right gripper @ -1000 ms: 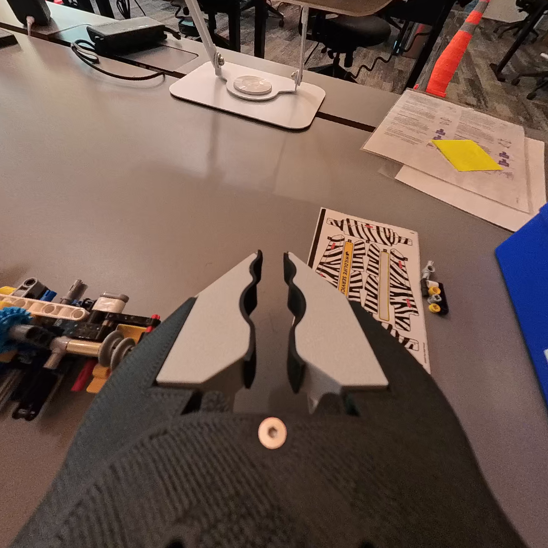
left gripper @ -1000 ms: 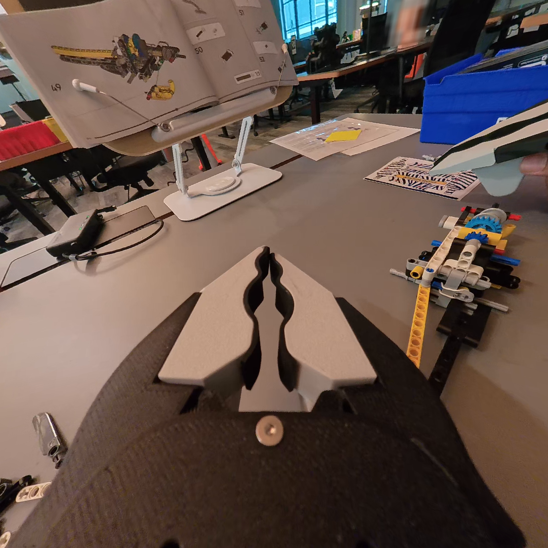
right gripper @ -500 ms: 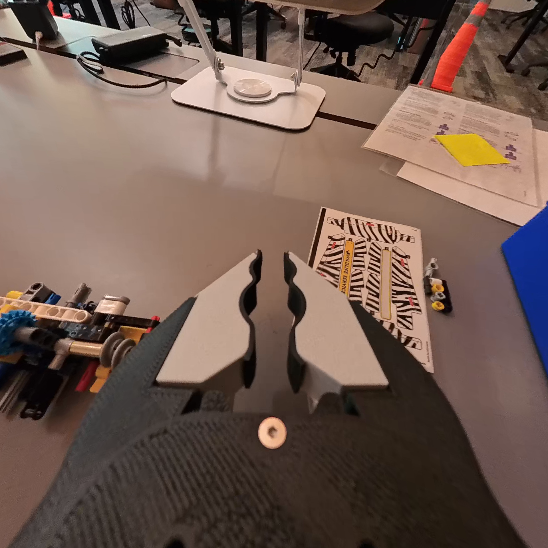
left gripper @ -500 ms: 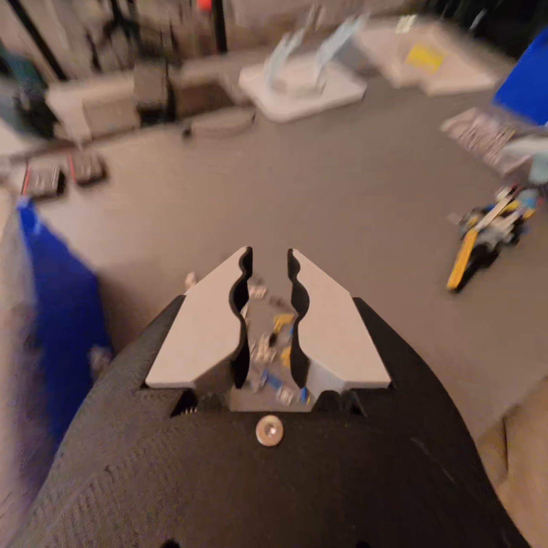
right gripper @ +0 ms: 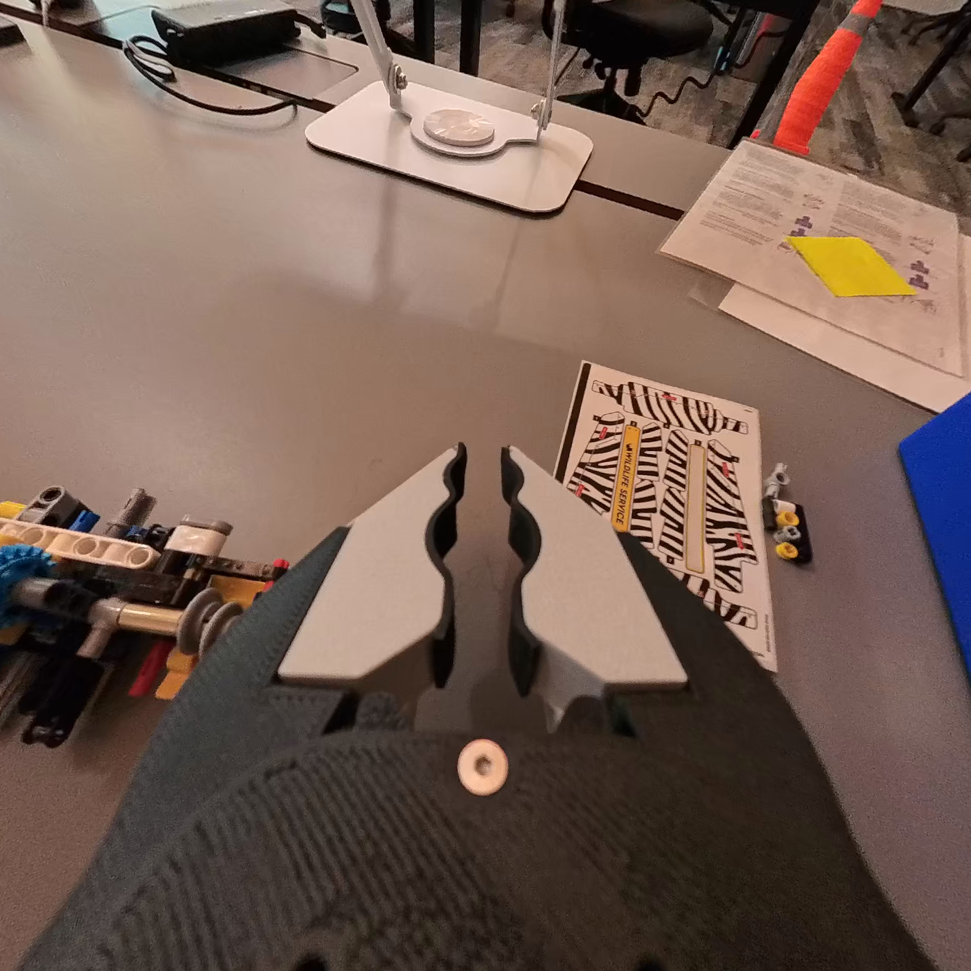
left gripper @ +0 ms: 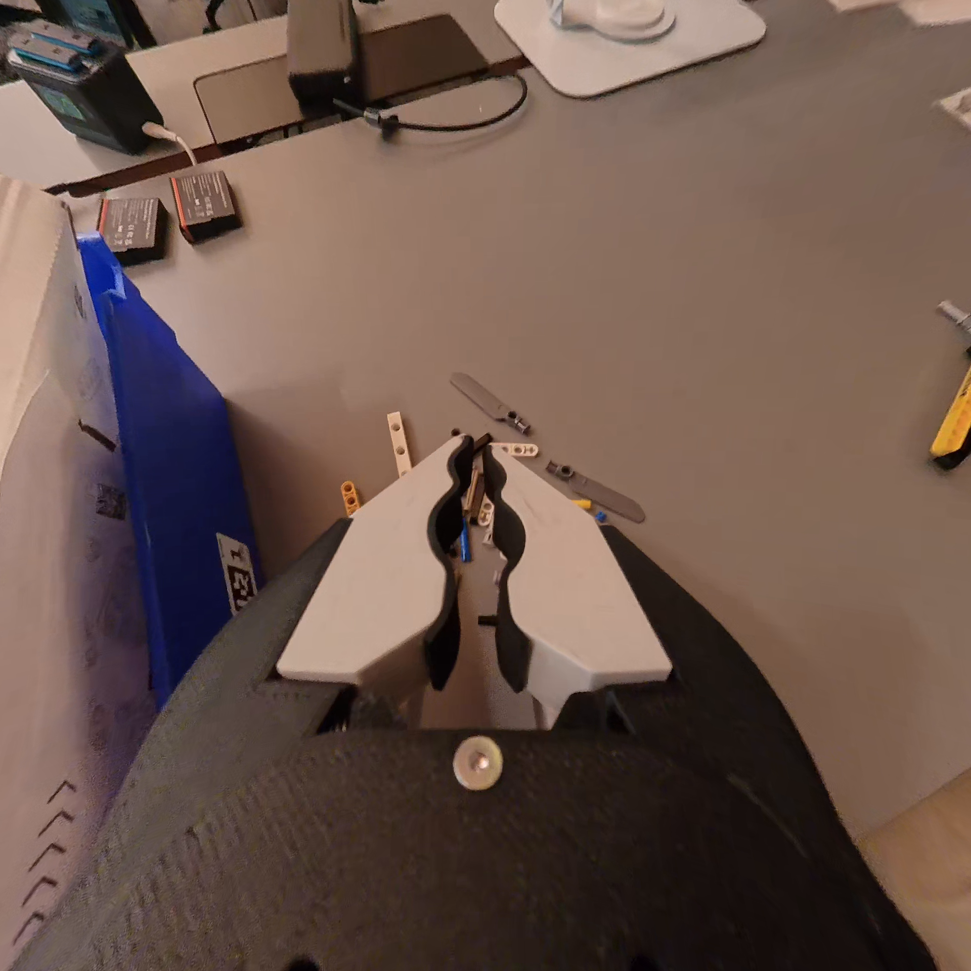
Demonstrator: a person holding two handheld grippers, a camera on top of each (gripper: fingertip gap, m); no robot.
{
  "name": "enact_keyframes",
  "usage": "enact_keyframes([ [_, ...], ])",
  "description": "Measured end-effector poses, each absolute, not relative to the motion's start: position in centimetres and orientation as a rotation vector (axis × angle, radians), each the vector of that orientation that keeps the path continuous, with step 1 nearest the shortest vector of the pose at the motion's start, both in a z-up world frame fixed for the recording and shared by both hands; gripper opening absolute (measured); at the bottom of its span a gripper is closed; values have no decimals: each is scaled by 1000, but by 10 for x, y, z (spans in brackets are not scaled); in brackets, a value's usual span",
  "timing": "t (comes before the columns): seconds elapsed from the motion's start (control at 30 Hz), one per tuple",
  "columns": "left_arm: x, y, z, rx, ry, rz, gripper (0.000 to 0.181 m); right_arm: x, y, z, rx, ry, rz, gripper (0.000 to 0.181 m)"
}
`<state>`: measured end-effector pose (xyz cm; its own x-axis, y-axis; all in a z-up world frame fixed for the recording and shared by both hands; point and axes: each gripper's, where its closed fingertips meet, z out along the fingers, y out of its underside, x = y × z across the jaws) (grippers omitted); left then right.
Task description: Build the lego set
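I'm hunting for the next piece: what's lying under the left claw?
Under the left claw, loose lego pieces lie on the grey table: a blue pin, white and tan bits, and a black piece at the tips. The claw's fingers cover anything beneath them.

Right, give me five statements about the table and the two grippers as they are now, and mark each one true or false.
1. The left gripper is over a scatter of small loose lego pieces. True.
2. The right gripper is clamped on a blue gear. False: its jaws are apart with nothing between them; the blue gear sits on the partly built model to its left.
3. The zebra-striped sticker sheet lies flat on the table. True.
4. The yellow sheet lies on the sticker sheet. False: it lies on the printed papers farther back.
5. A blue bin stands to the left of the loose pieces. True.
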<state>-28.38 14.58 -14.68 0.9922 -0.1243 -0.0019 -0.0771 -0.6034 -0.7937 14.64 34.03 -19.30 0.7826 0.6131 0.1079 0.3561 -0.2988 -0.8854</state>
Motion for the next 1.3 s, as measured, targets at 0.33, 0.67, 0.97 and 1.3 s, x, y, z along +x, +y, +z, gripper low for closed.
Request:
enact_keyframes([
  [0.33,-201,178,-124,-1998,106,-418,0,146,340,-192,-1917,-726,333,13],
  [0.67,-118,198,-145,-1991,233,-556,0,148,336,-188,-1901,-704,359,13],
  [0.97,-121,207,-148,-1959,159,-633,0,148,332,-190,-1908,-725,356,13],
  [1.3,-211,182,-102,-1963,79,-390,0,147,334,-197,-1976,-713,432,15],
])
